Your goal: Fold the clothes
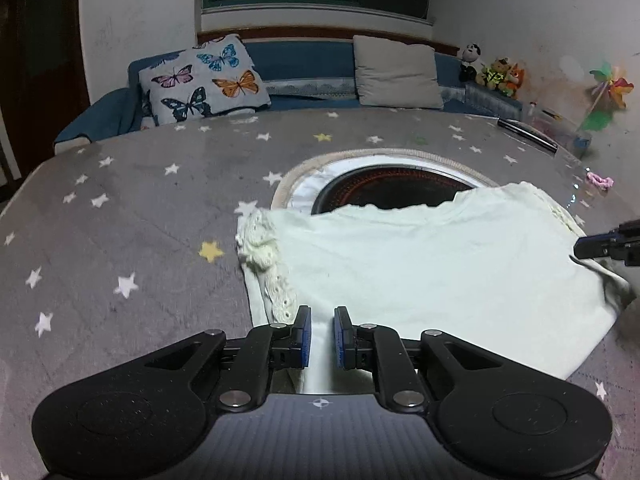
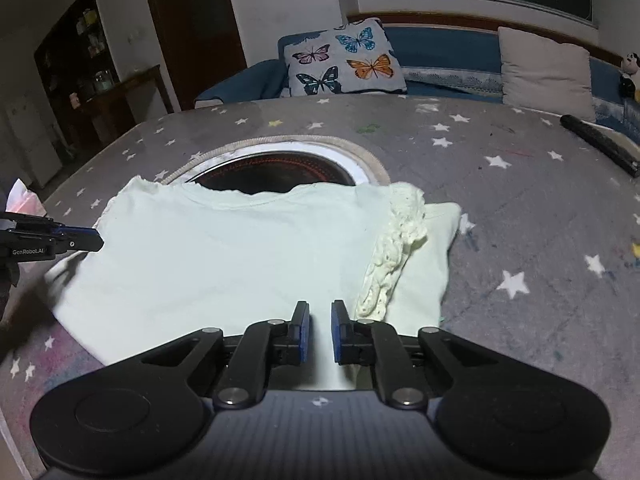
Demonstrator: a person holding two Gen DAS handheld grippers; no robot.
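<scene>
I see the pale green shirt (image 1: 420, 264) lying folded on the starry bench (image 1: 132, 216), near its round opening. My left tongs (image 1: 319, 312) and right tongs (image 2: 320, 306) stand narrowly apart above its near hem, apparently gripping nothing.

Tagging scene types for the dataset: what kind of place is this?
Likely a home living room: a blue sofa with a butterfly cushion, plush toys at the wall, a table in a star-print cover.
</scene>
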